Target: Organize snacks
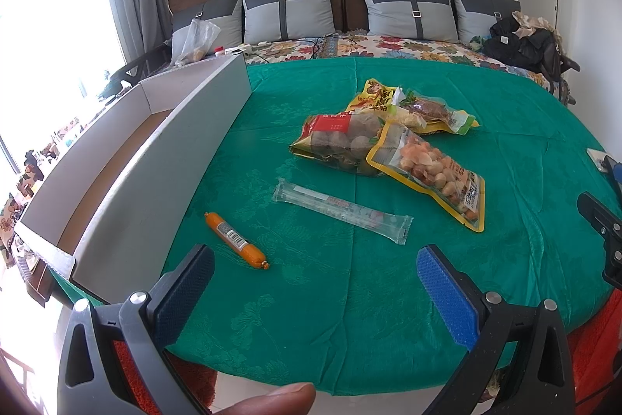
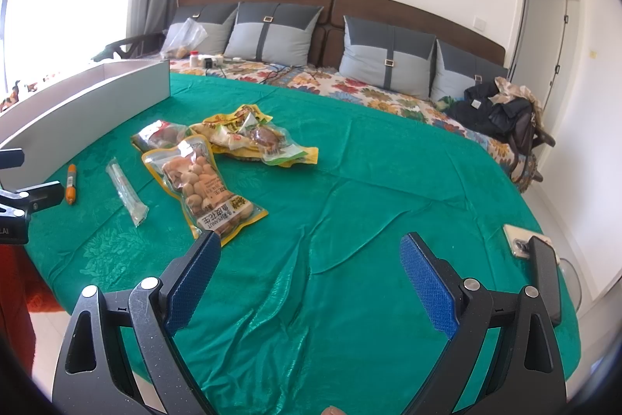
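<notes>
Snacks lie on a green cloth (image 1: 311, 298). An orange sausage (image 1: 237, 240) rests nearest my left gripper (image 1: 317, 263), which stands open and empty just before it. Beyond it lies a clear long packet (image 1: 342, 209), then a peanut bag (image 1: 435, 174), a bag of brown balls (image 1: 338, 139) and a yellow packet pile (image 1: 412, 104). A white box (image 1: 155, 158) sits at the left. My right gripper (image 2: 309, 251) is open and empty, with its left finger beside the peanut bag (image 2: 206, 181). The sausage (image 2: 71, 184) and the box (image 2: 85, 104) appear at the left there.
Grey cushions (image 1: 287, 10) and a brown headboard line the back over a floral sheet (image 1: 408, 45). A dark clothes heap (image 1: 521, 41) sits back right. A phone (image 2: 523, 244) lies at the cloth's right edge. A plastic bag (image 1: 198, 39) stands back left.
</notes>
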`<state>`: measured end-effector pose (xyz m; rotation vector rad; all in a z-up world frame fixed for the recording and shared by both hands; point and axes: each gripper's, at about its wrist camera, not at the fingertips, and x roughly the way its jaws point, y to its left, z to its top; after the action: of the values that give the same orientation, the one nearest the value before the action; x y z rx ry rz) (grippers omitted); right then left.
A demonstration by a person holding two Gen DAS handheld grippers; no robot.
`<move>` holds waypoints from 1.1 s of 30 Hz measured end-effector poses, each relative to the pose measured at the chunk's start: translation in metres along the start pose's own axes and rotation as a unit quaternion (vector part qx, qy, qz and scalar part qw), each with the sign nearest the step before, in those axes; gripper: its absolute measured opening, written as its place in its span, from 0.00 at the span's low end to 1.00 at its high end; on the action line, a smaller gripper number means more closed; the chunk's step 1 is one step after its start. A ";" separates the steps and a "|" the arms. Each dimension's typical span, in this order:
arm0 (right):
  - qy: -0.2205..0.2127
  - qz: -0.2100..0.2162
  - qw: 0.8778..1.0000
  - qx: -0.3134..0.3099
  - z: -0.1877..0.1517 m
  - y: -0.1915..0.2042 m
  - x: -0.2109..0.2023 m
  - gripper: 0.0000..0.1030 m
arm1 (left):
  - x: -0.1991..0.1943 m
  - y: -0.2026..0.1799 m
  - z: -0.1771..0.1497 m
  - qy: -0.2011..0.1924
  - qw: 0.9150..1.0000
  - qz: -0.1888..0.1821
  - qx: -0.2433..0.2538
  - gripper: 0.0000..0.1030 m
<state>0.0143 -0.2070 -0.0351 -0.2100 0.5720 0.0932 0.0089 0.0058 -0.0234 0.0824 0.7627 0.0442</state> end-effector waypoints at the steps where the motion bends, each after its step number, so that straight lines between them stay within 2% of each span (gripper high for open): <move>1: 0.000 0.000 1.000 0.000 0.000 0.000 0.000 0.93 | 0.000 0.000 0.000 0.000 1.000 0.000 0.000 1.00; 15: 0.001 0.000 1.000 0.000 0.001 0.000 0.001 0.93 | 0.001 0.005 0.002 0.003 1.000 0.006 0.003 1.00; 17: 0.001 -0.001 1.000 0.002 0.001 -0.001 0.000 0.93 | 0.002 0.017 0.007 0.007 1.000 0.007 -0.012 1.00; 19: -0.001 -0.001 1.000 0.008 0.002 -0.004 -0.001 0.93 | 0.004 0.041 0.013 0.014 0.998 -0.004 -0.057 1.00; 21: 0.000 0.000 1.000 0.015 0.001 -0.008 -0.001 0.93 | 0.006 0.067 0.015 0.022 0.994 -0.020 -0.106 1.00; 23: 0.010 0.002 1.000 0.025 0.000 -0.011 0.004 0.93 | 0.010 0.083 0.010 0.034 0.990 -0.031 -0.133 1.00; 26: 0.022 0.008 0.999 0.030 -0.002 -0.011 0.011 0.93 | 0.026 0.084 -0.003 0.075 0.989 -0.031 -0.126 1.00; 30: 0.024 0.011 1.000 0.012 -0.003 -0.003 0.012 0.93 | 0.051 0.076 -0.011 0.121 0.985 -0.013 -0.121 1.00; 33: 0.027 0.015 1.000 0.001 -0.006 0.002 0.012 0.93 | 0.070 0.080 -0.001 0.126 0.983 0.001 -0.133 1.00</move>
<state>0.0208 -0.2060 -0.0463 -0.2019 0.6283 0.1154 0.0576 0.0909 -0.0653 -0.1796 1.0024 0.1605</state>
